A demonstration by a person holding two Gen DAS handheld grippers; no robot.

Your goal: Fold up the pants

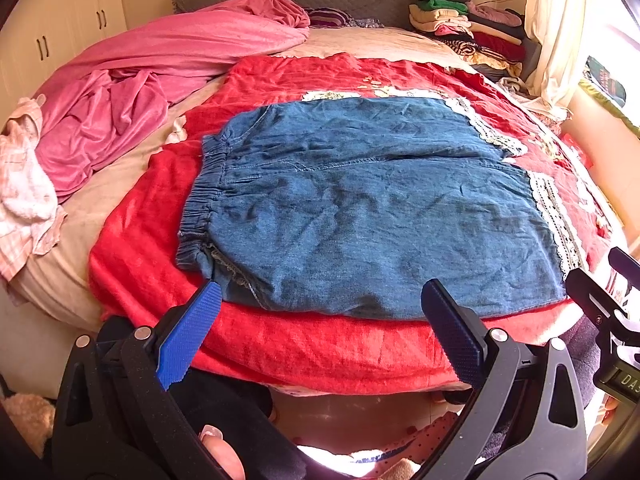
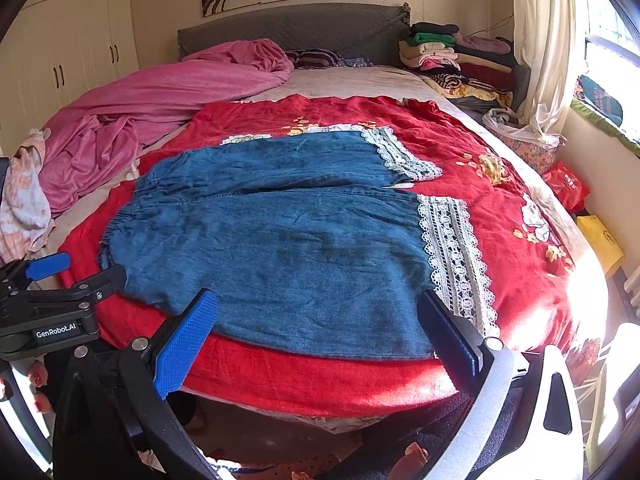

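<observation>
Plainly, blue pants (image 1: 360,208) flat on red blanket (image 1: 304,352), both hand-held grippers (image 1: 320,300) (image 2: 316,308) wide-open, empty.

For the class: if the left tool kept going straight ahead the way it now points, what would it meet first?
Most likely the blue pants. The left tool is open and points across their near hem, which lies on the red blanket. Depth is unclear, so it may brush the blanket's edge first.

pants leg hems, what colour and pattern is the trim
White openwork lace trim on the blue denim pants, clearest in the right wrist view.
</observation>
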